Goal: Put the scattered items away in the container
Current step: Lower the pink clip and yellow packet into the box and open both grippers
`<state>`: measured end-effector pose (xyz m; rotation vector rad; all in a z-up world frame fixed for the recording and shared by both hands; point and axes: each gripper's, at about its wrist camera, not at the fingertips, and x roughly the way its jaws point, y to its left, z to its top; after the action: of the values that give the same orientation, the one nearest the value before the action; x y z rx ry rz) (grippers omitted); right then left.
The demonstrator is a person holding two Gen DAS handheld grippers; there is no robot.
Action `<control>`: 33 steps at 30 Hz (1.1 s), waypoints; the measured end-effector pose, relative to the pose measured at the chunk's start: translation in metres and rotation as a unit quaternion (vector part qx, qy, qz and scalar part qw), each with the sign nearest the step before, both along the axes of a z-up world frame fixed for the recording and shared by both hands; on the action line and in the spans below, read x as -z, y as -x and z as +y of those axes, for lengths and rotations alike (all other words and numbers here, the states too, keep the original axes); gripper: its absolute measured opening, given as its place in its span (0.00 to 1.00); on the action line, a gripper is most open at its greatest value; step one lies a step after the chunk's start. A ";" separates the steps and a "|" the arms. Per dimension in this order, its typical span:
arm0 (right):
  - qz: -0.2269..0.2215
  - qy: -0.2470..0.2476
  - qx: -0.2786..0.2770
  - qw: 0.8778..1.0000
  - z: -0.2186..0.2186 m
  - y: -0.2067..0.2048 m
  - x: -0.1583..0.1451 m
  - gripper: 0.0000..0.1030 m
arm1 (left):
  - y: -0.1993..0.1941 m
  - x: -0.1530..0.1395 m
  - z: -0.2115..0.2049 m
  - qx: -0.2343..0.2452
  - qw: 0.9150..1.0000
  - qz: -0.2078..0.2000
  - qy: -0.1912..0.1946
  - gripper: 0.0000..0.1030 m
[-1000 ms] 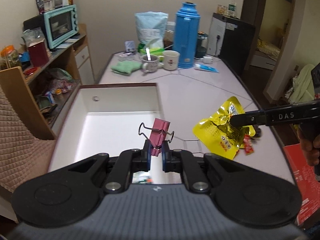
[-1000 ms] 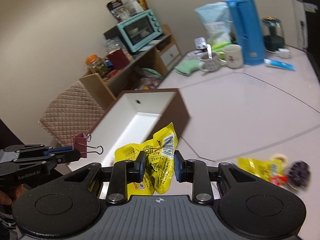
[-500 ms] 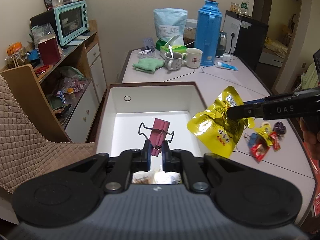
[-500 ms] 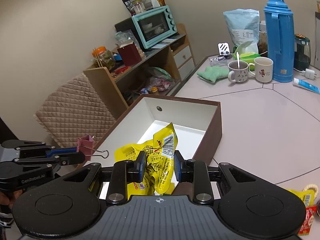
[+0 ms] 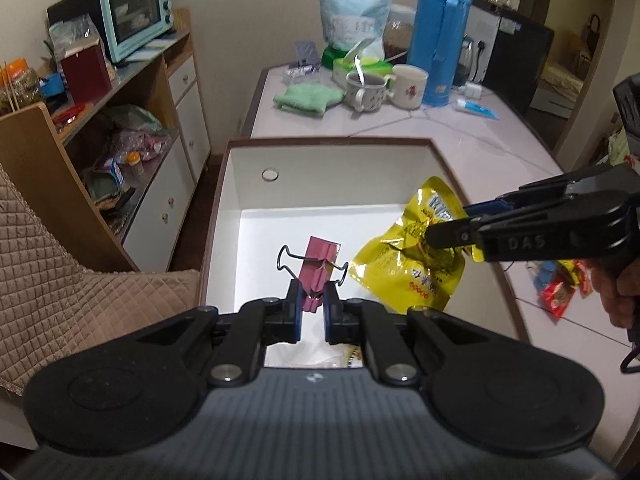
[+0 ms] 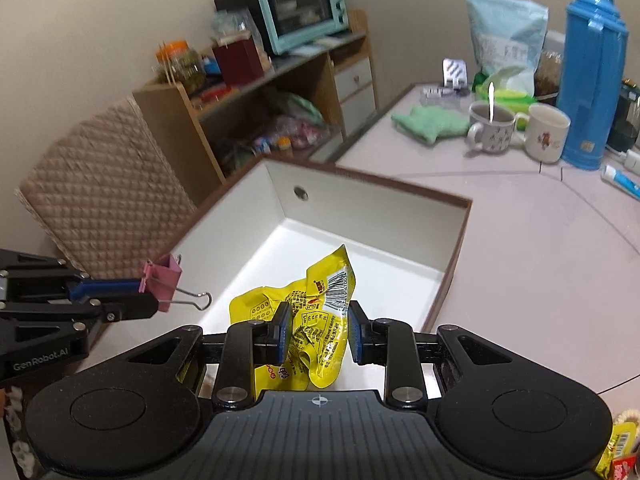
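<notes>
The container is a white box with a brown rim, also in the right wrist view. My left gripper is shut on a pink binder clip and holds it above the box's near end; the clip also shows in the right wrist view. My right gripper is shut on a yellow snack packet over the box's right side. The packet hangs from it in the left wrist view, beside the clip.
Small snack packets and clips lie on the table right of the box. At the far end stand two mugs, a blue thermos, a green cloth and a tube. A shelf unit with a teal oven stands left.
Both grippers have moved in over the box with their loads. The yellow packet was lifted off the table and now hangs above the box's right side, close to the clip.
</notes>
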<state>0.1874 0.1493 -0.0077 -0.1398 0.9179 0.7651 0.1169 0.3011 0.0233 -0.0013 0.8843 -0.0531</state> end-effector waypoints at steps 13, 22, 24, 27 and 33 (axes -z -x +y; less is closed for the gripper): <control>0.027 0.080 -0.043 0.996 0.041 -0.036 0.056 0.27 | -0.042 0.056 0.005 -0.018 0.998 0.065 -0.003 0.07; 0.042 0.092 -0.045 0.994 0.045 -0.044 0.068 0.27 | -0.050 0.069 0.003 -0.028 0.996 0.086 -0.003 0.07; 0.039 0.094 -0.049 0.994 0.045 -0.042 0.068 0.27 | -0.050 0.069 0.003 -0.029 0.996 0.087 -0.001 0.07; 0.041 0.091 -0.057 0.993 0.044 -0.039 0.066 0.27 | -0.049 0.066 0.002 -0.029 0.996 0.085 -0.001 0.08; 0.039 0.091 -0.077 0.992 0.038 -0.028 0.057 0.32 | -0.041 0.053 0.002 -0.027 0.997 0.077 0.001 0.10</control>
<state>0.2151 0.1873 -0.0647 -0.3458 1.0604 0.8327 0.1582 0.3027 -0.0295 -0.0313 1.0376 -0.0029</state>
